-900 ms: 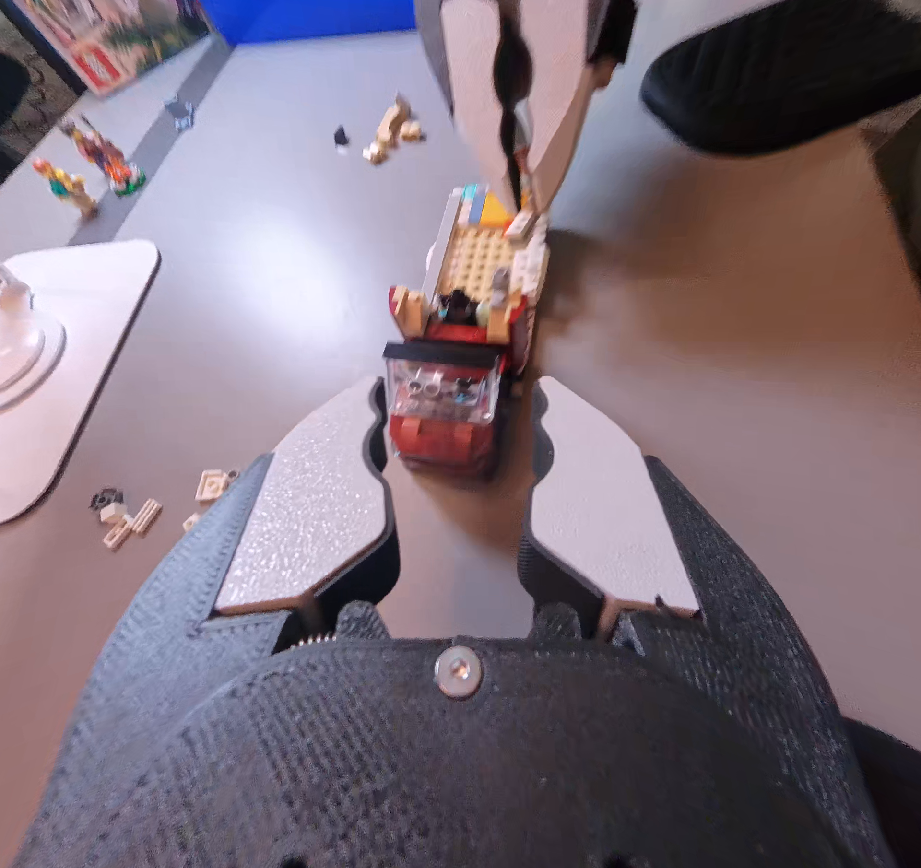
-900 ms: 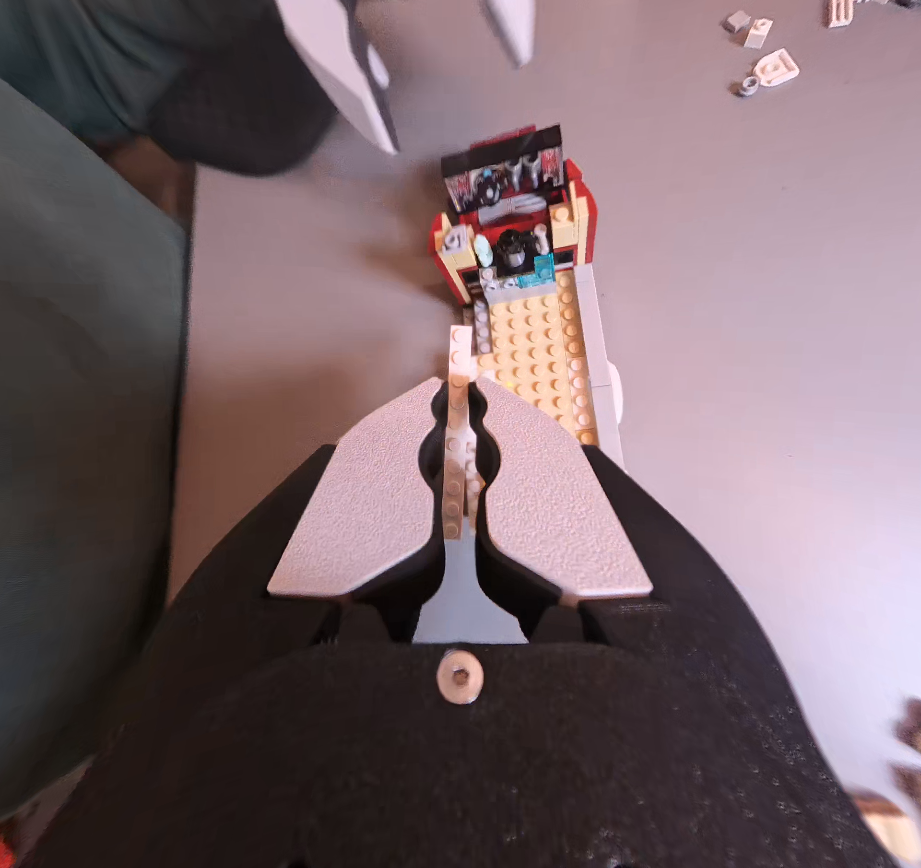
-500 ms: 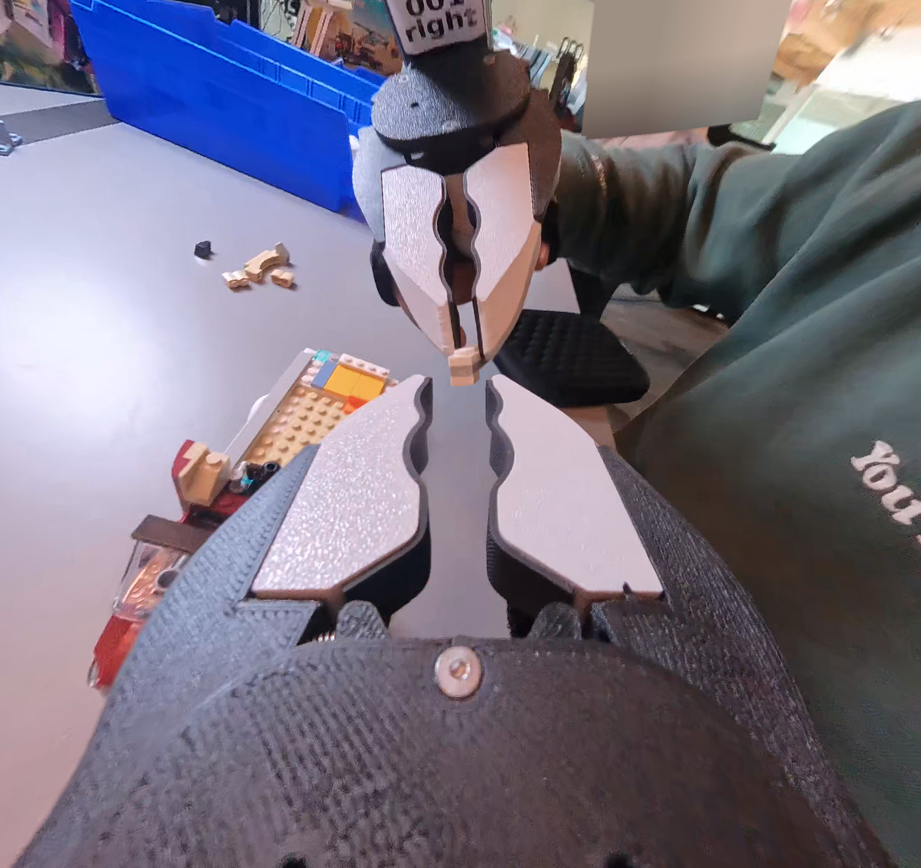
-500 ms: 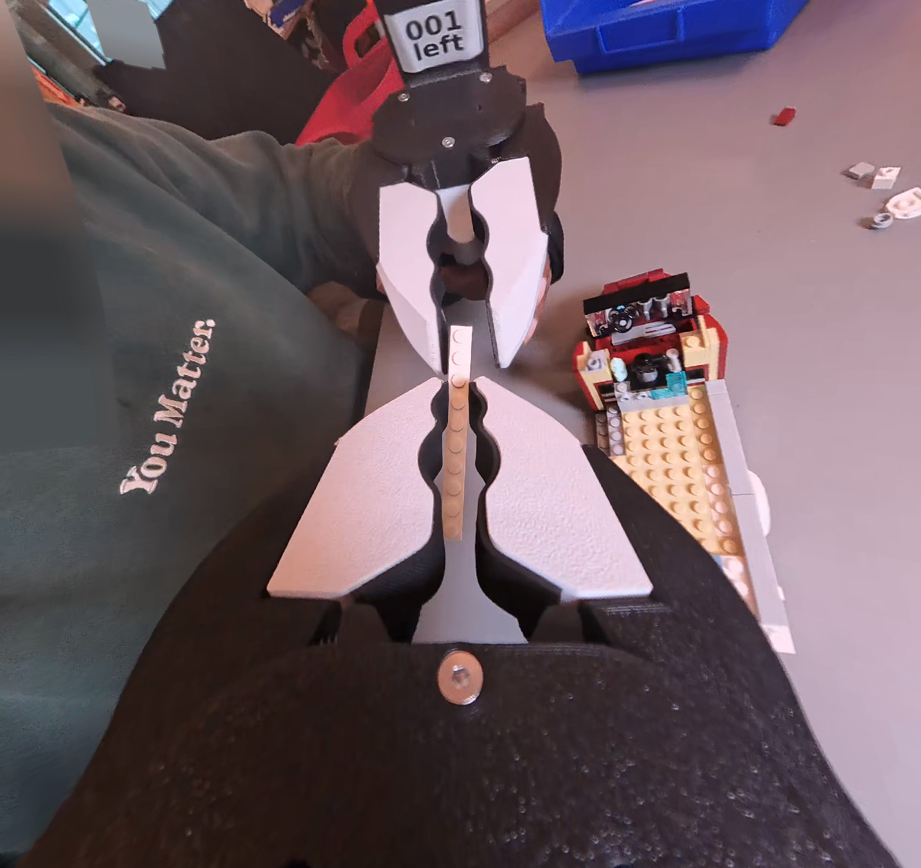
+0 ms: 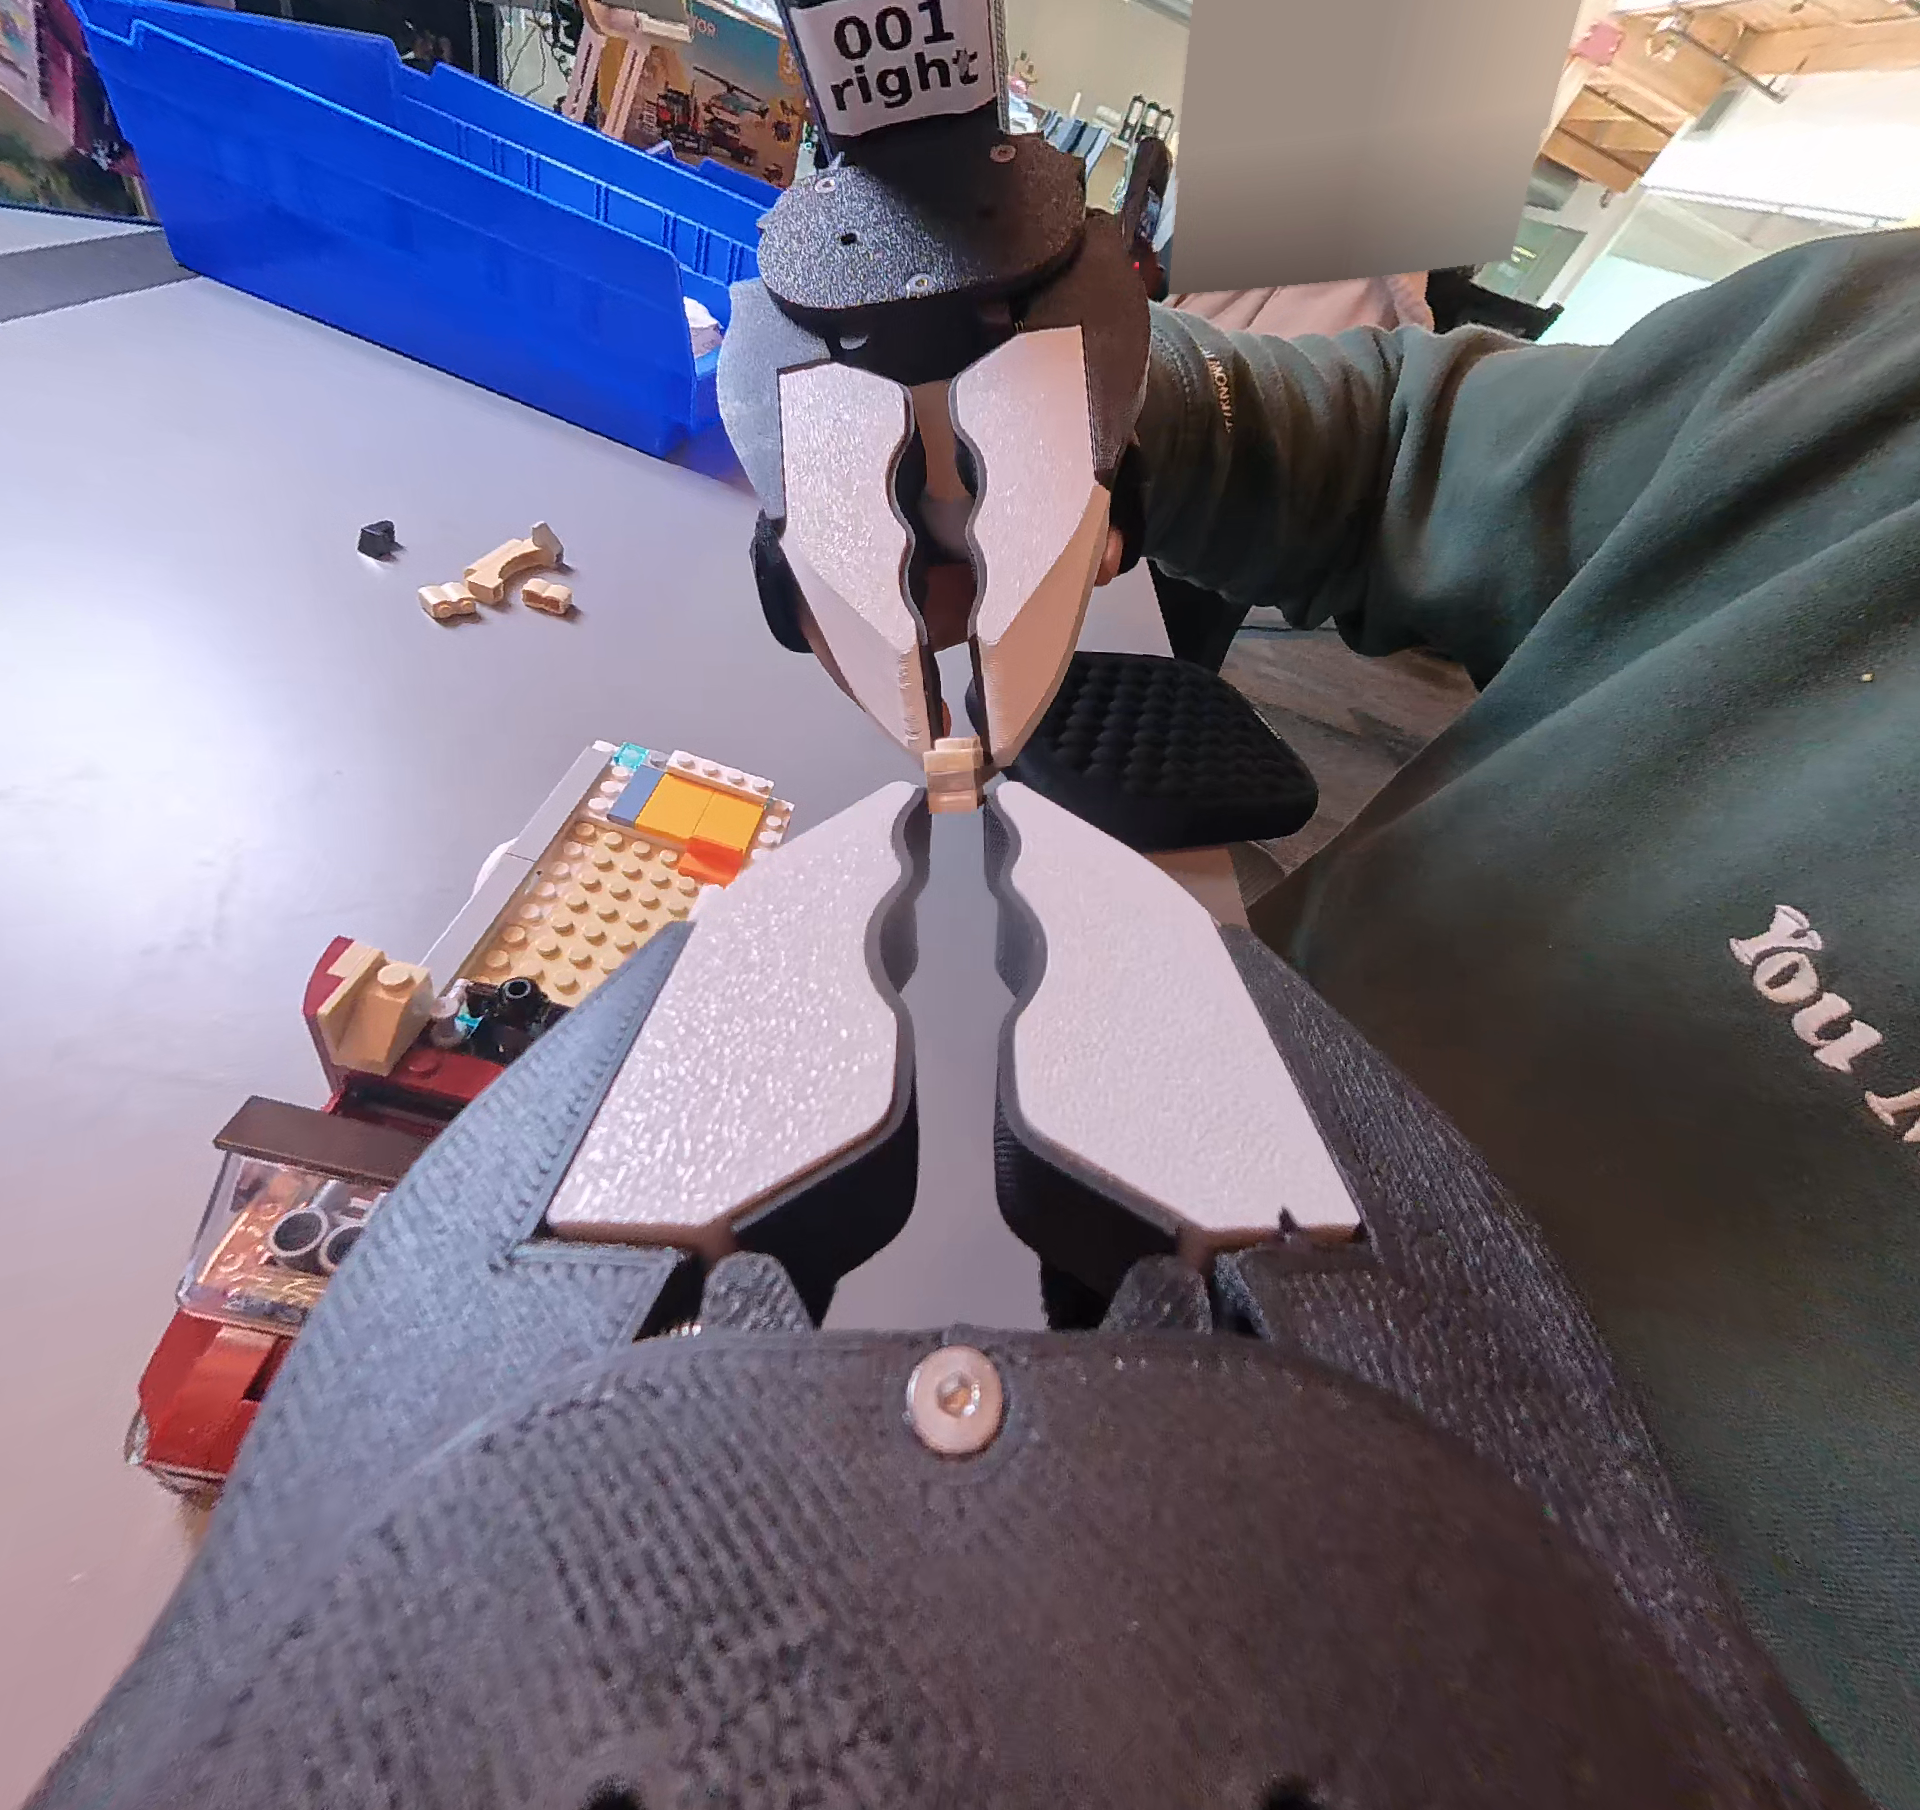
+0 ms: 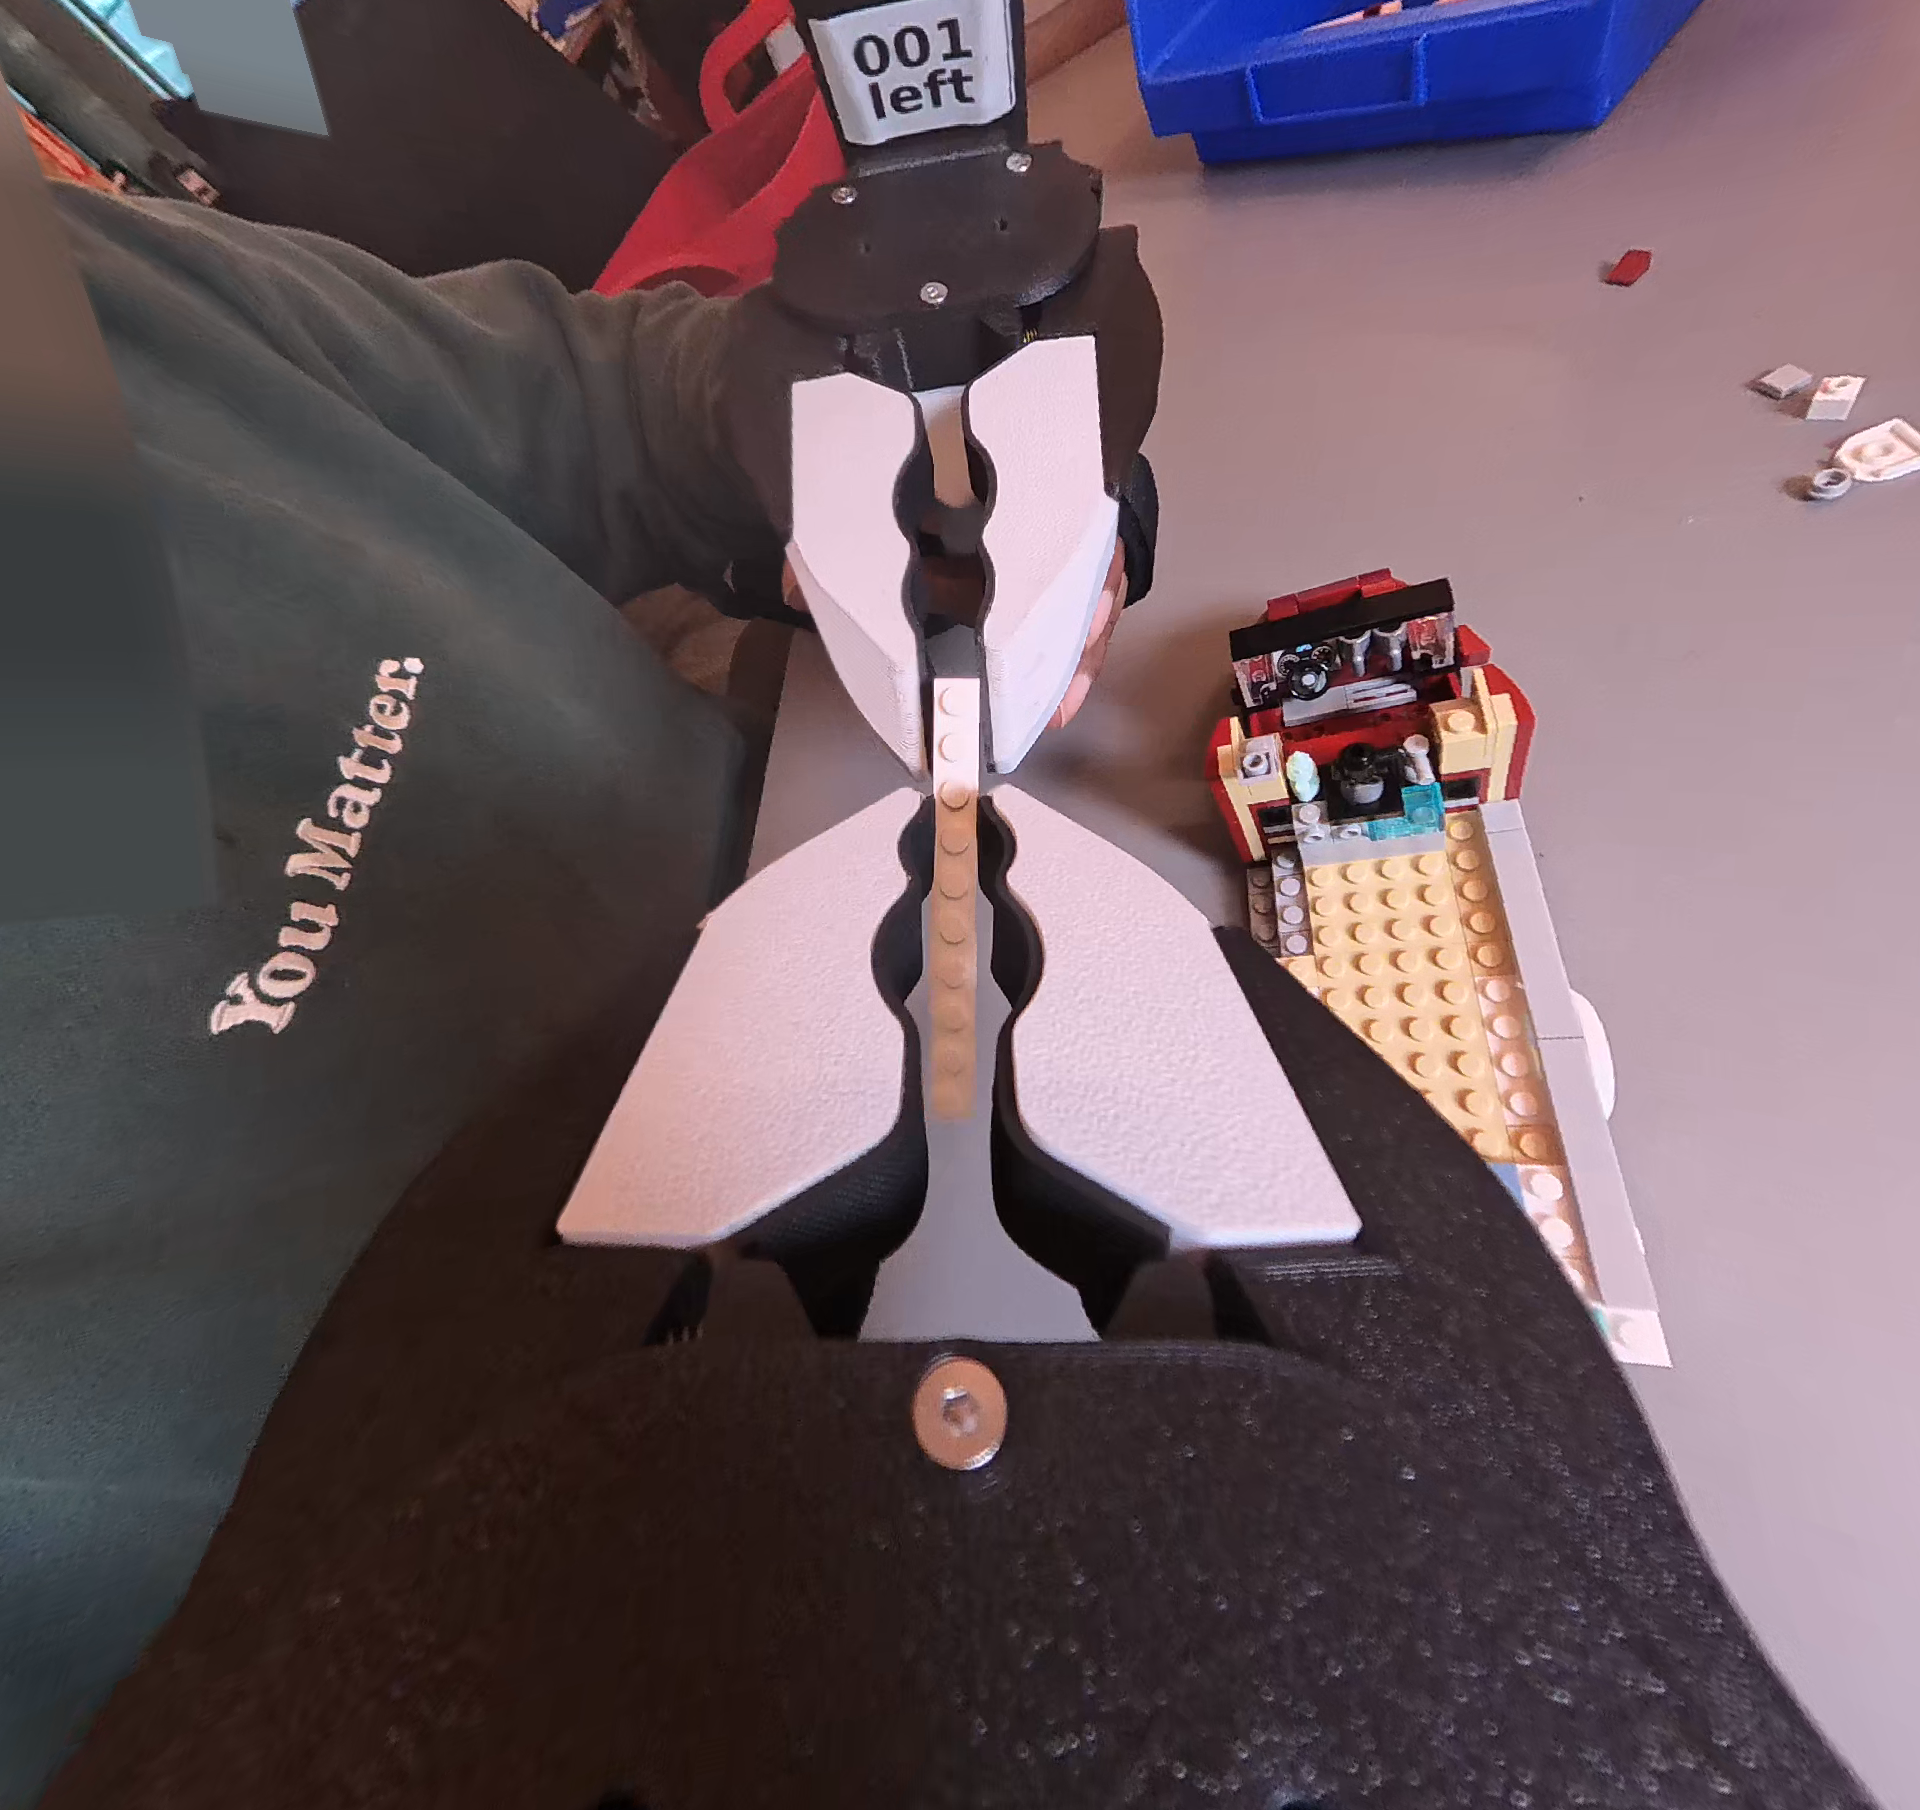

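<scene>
Studded strip (image 6: 954,887) pinched between both nearly closed claws.

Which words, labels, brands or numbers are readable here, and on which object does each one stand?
I do not copy writing out. These things bear it:
White label on the right gripper: clear dark print.
White tag on the left gripper: clear dark print.
Green sweatshirt: pale lettering.
Printed boxes behind the blue bin: too small to read.
</scene>
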The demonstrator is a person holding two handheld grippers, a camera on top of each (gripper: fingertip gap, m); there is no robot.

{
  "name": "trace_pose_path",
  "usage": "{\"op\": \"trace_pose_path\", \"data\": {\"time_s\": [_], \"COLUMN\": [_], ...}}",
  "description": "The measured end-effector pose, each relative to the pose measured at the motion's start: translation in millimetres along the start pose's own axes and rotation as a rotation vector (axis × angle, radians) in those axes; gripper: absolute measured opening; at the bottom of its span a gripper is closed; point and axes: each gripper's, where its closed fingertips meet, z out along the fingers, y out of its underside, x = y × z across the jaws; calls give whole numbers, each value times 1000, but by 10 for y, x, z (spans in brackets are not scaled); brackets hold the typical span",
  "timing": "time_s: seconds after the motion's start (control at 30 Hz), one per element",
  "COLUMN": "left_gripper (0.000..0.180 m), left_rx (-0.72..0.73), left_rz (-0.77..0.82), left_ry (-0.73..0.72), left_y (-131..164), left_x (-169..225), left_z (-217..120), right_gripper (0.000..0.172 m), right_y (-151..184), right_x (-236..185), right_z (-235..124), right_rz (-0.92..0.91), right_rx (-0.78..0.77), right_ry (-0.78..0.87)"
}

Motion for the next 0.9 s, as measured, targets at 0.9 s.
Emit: {"op": "trace_pose_path", "data": {"time_s": [0.9], "left_gripper": [8], "left_rx": [-18], "left_rz": [-51], "left_ry": [49], "left_y": [70], "left_x": [1], "left_z": [10], "right_gripper": [9], "right_y": [147], "right_x": [32], "right_z": [80], "right_rz": [-127], "right_rx": [-89], "right_ry": [124]}}
